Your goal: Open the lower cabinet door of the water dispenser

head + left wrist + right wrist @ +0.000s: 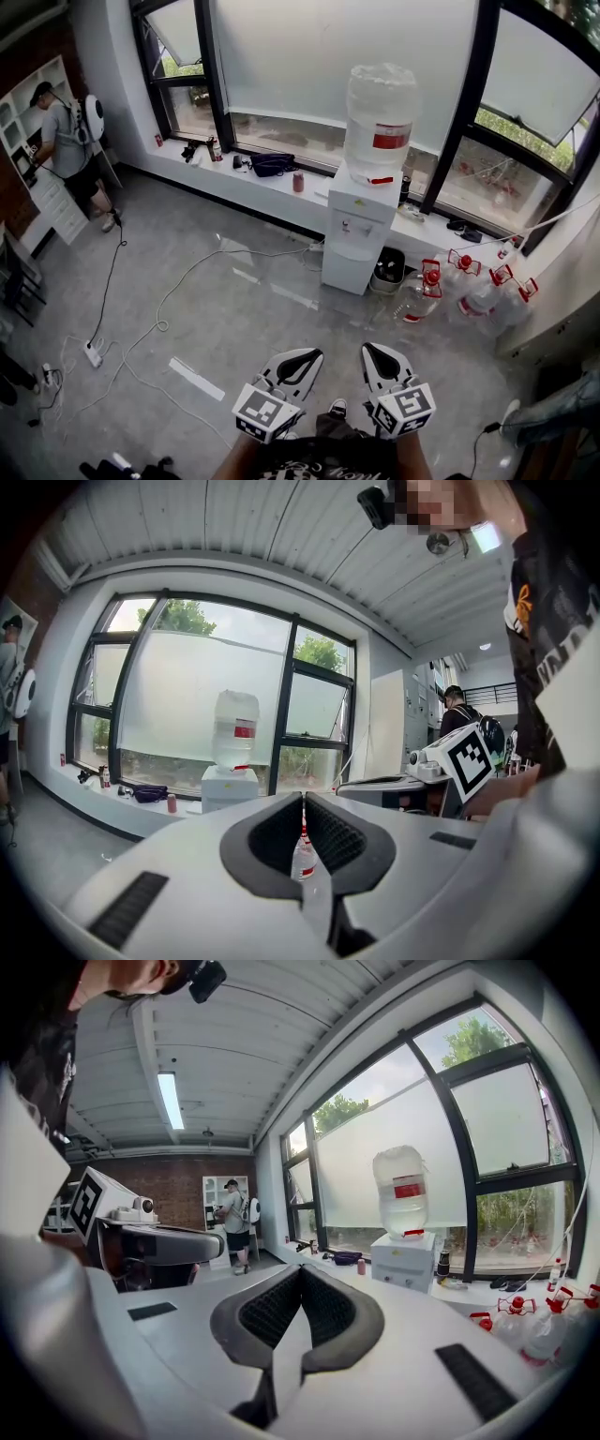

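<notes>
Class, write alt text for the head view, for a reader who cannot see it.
A white water dispenser with a large bottle stands by the window, lower door closed. In the foreground, far from it, the left gripper and right gripper are both shut.

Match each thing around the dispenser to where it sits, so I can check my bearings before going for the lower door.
Things:
1. large water bottle
2. red can
3. jugs with red handles
4. power strip

Places:
A. on the floor, right of the water dispenser
B. on the window ledge, left of the water dispenser
C. upside down on top of the water dispenser
D. on the floor at far left, among cables

Pairs: 1-C, 2-B, 3-A, 4-D
</notes>
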### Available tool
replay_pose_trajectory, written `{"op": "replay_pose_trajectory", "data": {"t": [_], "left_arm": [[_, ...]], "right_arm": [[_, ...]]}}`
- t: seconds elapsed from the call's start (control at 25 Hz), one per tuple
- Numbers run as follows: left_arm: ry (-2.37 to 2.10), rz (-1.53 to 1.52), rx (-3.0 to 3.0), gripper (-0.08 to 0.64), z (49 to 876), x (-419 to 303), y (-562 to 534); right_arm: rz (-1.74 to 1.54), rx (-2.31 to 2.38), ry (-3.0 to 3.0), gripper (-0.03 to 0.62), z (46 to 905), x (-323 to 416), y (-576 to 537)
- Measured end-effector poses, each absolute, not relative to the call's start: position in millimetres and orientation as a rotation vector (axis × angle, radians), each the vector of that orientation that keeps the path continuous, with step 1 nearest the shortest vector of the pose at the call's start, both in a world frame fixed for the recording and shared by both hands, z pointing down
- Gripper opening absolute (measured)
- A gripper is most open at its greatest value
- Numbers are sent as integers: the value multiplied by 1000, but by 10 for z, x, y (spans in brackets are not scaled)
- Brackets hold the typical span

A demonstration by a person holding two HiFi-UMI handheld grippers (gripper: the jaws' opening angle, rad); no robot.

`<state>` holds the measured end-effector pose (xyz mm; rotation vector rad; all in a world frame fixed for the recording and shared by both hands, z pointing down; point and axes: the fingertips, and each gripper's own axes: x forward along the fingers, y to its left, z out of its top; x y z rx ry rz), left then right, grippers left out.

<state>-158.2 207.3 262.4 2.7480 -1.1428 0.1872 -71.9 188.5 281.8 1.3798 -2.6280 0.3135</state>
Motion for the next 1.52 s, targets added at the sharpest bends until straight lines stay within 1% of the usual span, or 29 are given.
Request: {"op": "replay_pose_trajectory", "data": {"t": [0.52,1.04,1.24,1.52], "left_arm": [[-1187,294,2767,20,2643,-675,1317],[-1106,416,2727,20,2942,-411,796],[-1040,450,2763,20,3118,-336,208],[-912,474,2794,20,3325,-291,-905]], "right_arm": [[351,1426,-2665,11,2896,301,1109],[527,1530,-2620,11,3289,740,742],[531,1586,-2556,11,3457,863,254],[539,1626,-2488,11,3713,985,-841]]}}
